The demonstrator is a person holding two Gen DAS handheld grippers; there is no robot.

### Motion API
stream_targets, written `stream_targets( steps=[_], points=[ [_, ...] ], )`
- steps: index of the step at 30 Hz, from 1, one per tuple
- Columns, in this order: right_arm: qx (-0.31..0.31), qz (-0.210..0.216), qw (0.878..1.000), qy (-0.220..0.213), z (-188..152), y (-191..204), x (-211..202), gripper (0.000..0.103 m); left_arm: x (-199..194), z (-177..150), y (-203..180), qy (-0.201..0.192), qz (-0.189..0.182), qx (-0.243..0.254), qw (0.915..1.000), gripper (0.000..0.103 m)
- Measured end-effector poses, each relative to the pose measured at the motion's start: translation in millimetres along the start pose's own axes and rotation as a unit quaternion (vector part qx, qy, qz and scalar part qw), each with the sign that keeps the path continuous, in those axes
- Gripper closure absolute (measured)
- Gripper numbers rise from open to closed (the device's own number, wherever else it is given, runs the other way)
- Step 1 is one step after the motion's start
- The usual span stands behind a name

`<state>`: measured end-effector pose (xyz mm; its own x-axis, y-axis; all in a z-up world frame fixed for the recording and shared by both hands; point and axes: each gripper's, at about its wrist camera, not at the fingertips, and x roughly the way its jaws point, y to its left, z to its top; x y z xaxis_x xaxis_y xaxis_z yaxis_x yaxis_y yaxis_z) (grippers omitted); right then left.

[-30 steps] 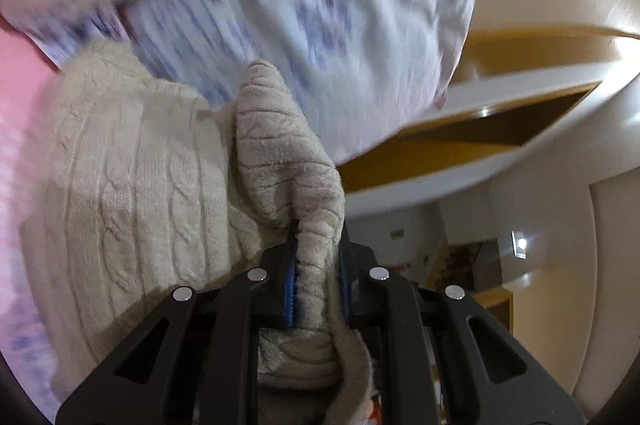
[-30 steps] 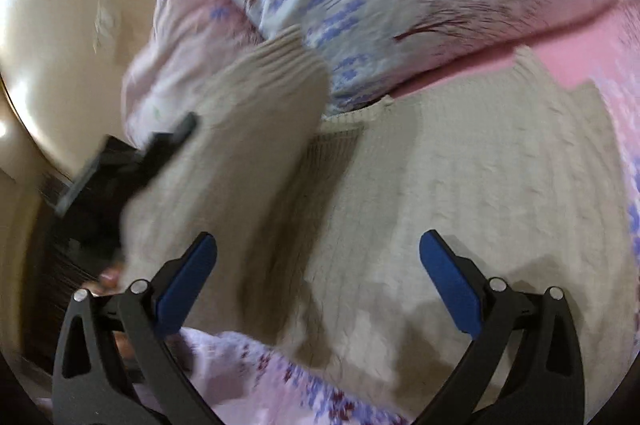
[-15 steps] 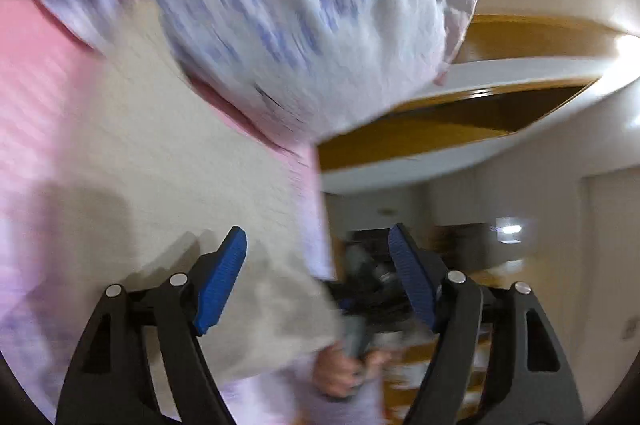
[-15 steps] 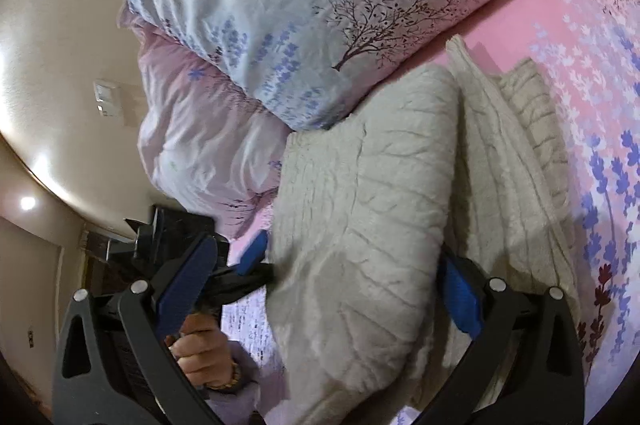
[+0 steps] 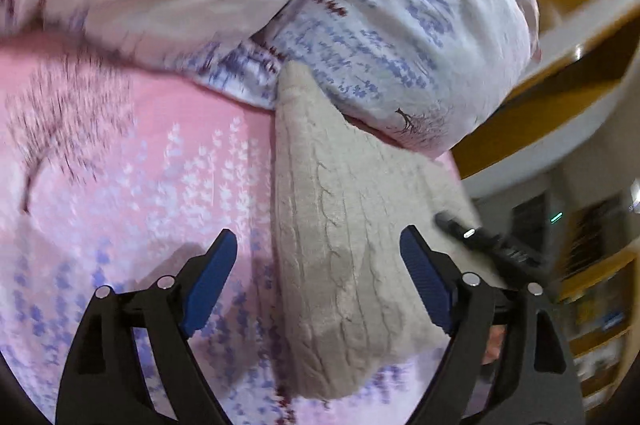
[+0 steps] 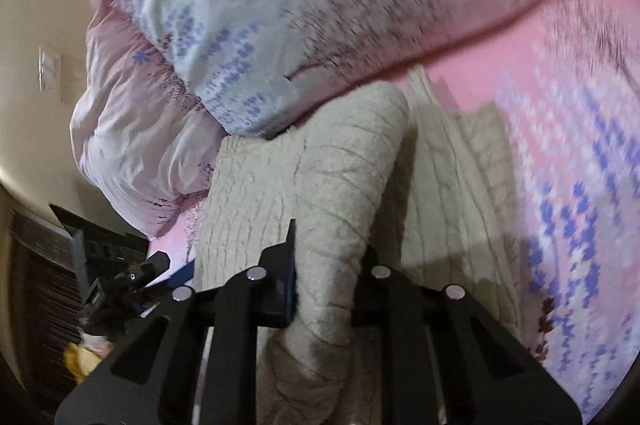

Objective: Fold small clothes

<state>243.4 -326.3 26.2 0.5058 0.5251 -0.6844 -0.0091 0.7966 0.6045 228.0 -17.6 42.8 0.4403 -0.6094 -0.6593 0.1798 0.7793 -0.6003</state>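
Note:
A beige cable-knit sweater (image 5: 340,225) lies folded on the pink bedsheet (image 5: 132,185), its far end against a pillow. My left gripper (image 5: 320,281) hovers over its near end. Its jaws are opening and the blue pads (image 5: 212,281) touch nothing. In the right wrist view, a thick fold of the sweater (image 6: 304,185) runs up between the fingers of my right gripper (image 6: 326,285). Those jaws are closing and pinch the fold. The right gripper (image 5: 480,237) also shows at the sweater's right edge in the left view. The left gripper (image 6: 132,281) shows at the lower left in the right view.
Two floral pillows (image 5: 400,37) are piled at the head of the bed (image 6: 320,5), touching the sweater's far end. The bed's edge runs just right of the sweater, with wooden furniture (image 5: 560,73) and shelves beyond. A wall (image 6: 36,25) lies to the left in the right view.
My left gripper let go of the sweater, opened wide and swung across it. My right gripper, wide open before, has closed on a fold of the sweater, which now lies folded narrower.

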Motion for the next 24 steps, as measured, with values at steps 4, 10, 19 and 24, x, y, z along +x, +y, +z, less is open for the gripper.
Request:
stream_targets(
  steps=[4,10,19,24],
  points=[
    [-0.031,-0.020,0.999,-0.038,7.9,15.0,-18.2,0.088,-9.5,-4.0,-19.6,-0.029,0.078,0.065,0.9944,0.009],
    [-0.021,-0.038,0.995,-0.085,17.8,3.6,-46.9,0.088,-8.6,-6.4,-36.6,-0.046,0.134,0.111,0.9837,0.003],
    [0.047,-0.028,0.997,-0.057,8.3,-52.1,-34.6,0.088,3.4,-13.3,-45.1,-0.036,0.180,0.147,0.9720,0.001],
    [0.043,-0.062,0.997,-0.035,3.7,-59.4,-22.0,0.079,4.9,-19.1,-52.7,-0.036,0.193,0.167,0.9662,0.001]
  ],
)
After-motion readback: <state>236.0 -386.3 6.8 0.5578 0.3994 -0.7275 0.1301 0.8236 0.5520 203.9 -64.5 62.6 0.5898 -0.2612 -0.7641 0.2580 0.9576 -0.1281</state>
